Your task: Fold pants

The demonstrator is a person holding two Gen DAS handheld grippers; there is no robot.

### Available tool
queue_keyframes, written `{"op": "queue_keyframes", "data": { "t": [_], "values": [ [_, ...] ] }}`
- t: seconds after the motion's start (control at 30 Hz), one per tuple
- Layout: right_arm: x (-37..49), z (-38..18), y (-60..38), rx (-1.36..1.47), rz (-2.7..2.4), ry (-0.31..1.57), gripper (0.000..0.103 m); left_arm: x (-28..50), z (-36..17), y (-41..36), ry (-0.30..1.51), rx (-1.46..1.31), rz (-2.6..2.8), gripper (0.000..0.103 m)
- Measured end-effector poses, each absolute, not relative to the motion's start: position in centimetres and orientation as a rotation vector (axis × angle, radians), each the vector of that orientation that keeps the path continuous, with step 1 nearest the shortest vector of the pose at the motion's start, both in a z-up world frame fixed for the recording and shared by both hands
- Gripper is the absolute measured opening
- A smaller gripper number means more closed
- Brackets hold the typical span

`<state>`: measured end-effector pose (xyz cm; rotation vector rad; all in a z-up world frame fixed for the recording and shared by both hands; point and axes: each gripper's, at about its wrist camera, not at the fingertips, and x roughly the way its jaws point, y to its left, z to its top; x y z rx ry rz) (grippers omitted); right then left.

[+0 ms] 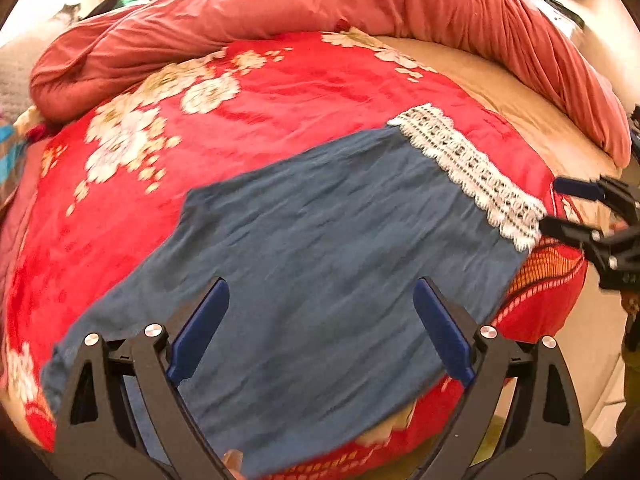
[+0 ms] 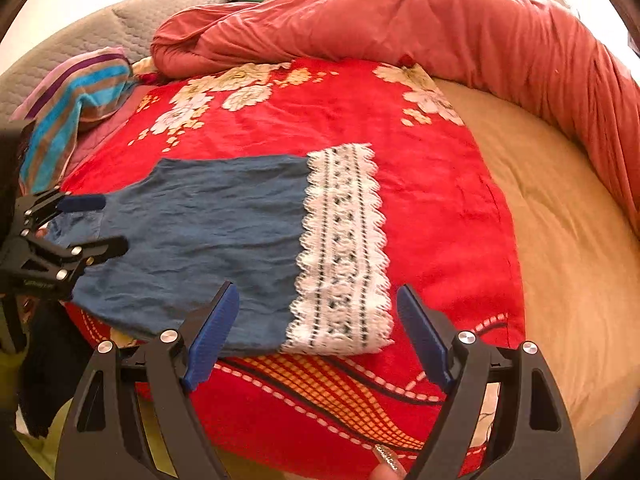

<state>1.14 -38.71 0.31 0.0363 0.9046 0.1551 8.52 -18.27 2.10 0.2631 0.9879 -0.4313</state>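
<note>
Blue pants [image 1: 320,248] with a white lace hem [image 1: 472,172] lie flat on a red floral blanket [image 1: 280,92]. They also show in the right wrist view [image 2: 200,240], lace hem [image 2: 344,248] to the right. My left gripper [image 1: 320,300] is open and empty, hovering over the waist end of the pants; it shows at the left of the right wrist view [image 2: 100,224]. My right gripper [image 2: 318,308] is open and empty over the lace hem's near edge; it shows at the right edge of the left wrist view [image 1: 560,208].
A rolled pink-red duvet [image 2: 400,20] runs along the back and right of the bed. A striped pillow [image 2: 76,104] lies at the far left. Tan sheet [image 2: 560,220] is bare at the right. The bed's front edge is near me.
</note>
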Motion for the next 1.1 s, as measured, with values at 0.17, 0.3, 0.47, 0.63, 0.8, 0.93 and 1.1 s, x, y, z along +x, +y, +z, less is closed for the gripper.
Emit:
{"op": "queue_keyframes", "data": {
  "t": [0.17, 0.3, 0.47, 0.63, 0.8, 0.93, 1.1],
  "values": [
    [1.1, -0.6, -39.6, 0.074, 0.145, 0.922, 0.080, 11.8, 1.7, -21.6, 0.981, 0.308, -0.481, 0.088],
    [1.0, -1.1, -40.0, 0.094, 0.149, 0.934, 0.080, 15.1, 0.9, -23.8, 1.016, 0.318, -0.513, 0.088],
    [1.3, -1.9, -39.8, 0.114, 0.170, 0.953, 0.080, 18.7, -0.2, -25.7, 1.039, 0.301, -0.535, 0.088],
    [2.1, -3.0, -39.8, 0.141, 0.166, 0.987, 0.080, 21.5, -1.1, -27.1, 1.063, 0.244, -0.586, 0.081],
    [3.2, -4.3, -40.4, 0.204, 0.162, 1.014, 0.081, 22.2, -1.9, -29.0, 1.104, 0.206, -0.666, 0.080],
    [3.5, -4.4, -40.0, 0.222, 0.209, 1.003, 0.073, 22.4, -3.7, -29.7, 1.151, 0.216, -0.666, 0.079],
    [4.1, -4.9, -40.2, 0.265, 0.223, 0.993, 0.073, 22.5, -4.3, -29.6, 1.150, 0.156, -0.674, 0.073]
  ]
}}
